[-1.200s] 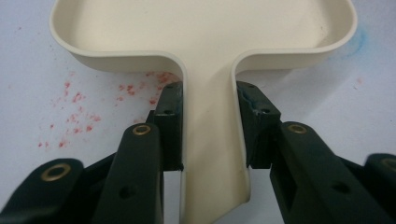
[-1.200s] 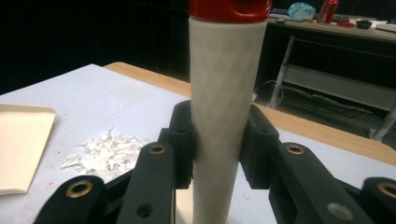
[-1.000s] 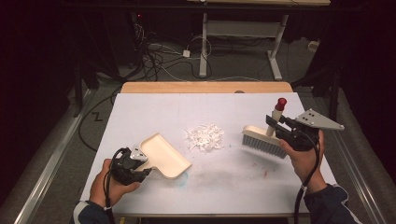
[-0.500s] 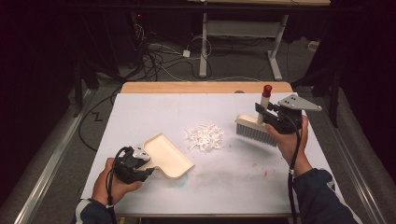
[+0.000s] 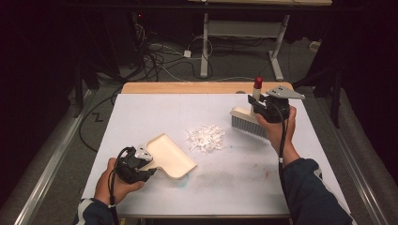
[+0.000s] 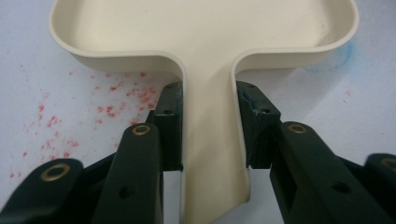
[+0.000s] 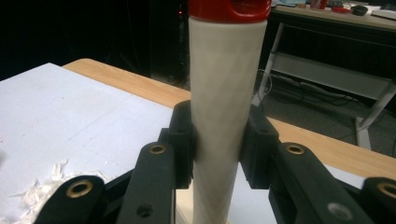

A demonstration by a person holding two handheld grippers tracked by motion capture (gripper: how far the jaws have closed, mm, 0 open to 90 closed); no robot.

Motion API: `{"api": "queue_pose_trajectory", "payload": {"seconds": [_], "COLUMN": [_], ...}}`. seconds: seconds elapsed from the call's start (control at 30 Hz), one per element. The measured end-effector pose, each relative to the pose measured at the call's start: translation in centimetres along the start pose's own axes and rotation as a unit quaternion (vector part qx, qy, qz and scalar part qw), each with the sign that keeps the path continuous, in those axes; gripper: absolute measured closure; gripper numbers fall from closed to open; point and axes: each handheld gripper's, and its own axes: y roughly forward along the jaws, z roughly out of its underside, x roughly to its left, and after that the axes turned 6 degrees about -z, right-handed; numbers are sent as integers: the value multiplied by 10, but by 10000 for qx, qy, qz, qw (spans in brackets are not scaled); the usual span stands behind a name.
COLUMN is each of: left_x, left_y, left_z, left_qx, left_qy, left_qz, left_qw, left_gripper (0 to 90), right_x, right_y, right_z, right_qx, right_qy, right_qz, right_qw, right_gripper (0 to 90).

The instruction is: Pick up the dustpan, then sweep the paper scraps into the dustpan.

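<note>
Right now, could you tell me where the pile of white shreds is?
In the high view, the pile of white shreds lies mid-table, between the dustpan at its left and the brush at its right.

White table surface (image 5: pixel 141 117) bearing scattered red specks (image 6: pixel 107 100) and a faint blue smear (image 6: pixel 334 60); wooden edge (image 5: pixel 187 87) beyond. Behind, tangled floor cables (image 5: pixel 159 51) and what may be a desk frame (image 5: pixel 244 28).

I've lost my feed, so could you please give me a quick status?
Left tongs shut on dustpan. Right tongs shut on brush. Paper scraps between them, unobstructed.
</note>
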Motion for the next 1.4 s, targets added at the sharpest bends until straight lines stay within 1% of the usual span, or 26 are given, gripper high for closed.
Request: {"api": "queue_pose_trajectory", "payload": {"seconds": [0.03,0.07,0.13,0.3,0.33,0.43,0.53,0.63,0.77,0.8,0.87,1.0,1.07,1.13,1.27,1.33,1.4], "left_x": [0,0,-1,-1,-2,-1,0,1,2,4,4,5,5,5,4,4,4], "left_y": [1,1,2,4,5,4,4,5,5,6,6,8,8,8,8,9,9], "left_z": [-1,-1,-2,-4,-4,-4,-2,-1,-1,-1,-1,-2,-2,-2,-3,-4,-4], "left_qx": [23,21,30,28,30,41,24,16,14,13,21,30,30,44,44,55,60], "left_qy": [7,4,21,18,24,11,-11,-44,-54,-54,-49,-44,-46,-32,-36,-31,-19], "left_qz": [44,82,128,154,151,175,204,243,278,313,319,336,337,326,327,352,358], "left_qw": [10000,10000,9999,9999,9999,9998,9998,9997,9996,9995,9995,9994,9994,9995,9994,9994,9993], "left_gripper": [629,629,629,629,629,629,629,629,629,629,629,629,629,629,629,629,629], "right_x": [0,0,-2,-11,-12,-12,-11,-6,-2,1,4,8,9,8,8,8,9], "right_y": [3,7,11,20,22,27,34,39,41,43,44,47,48,49,50,53,56], "right_z": [-1,-1,-1,1,1,0,1,0,-1,-3,-4,-4,-3,-2,-2,-2,-2], "right_qx": [-6,-38,-96,-124,-122,-146,-181,-226,-324,-350,-347,-308,-270,-257,-272,-294,-279], "right_qy": [-6,-2,78,365,390,453,556,555,562,548,516,489,488,510,562,624,606], "right_qz": [-5,38,143,326,379,505,528,583,589,630,670,670,727,737,793,737,772], "right_qw": [10000,10000,9998,9987,9984,9976,9969,9965,9962,9959,9958,9961,9958,9956,9949,9949,9948], "right_gripper": [706,706,706,706,707,706,706,707,706,706,707,707,707,707,707,707,707]}}
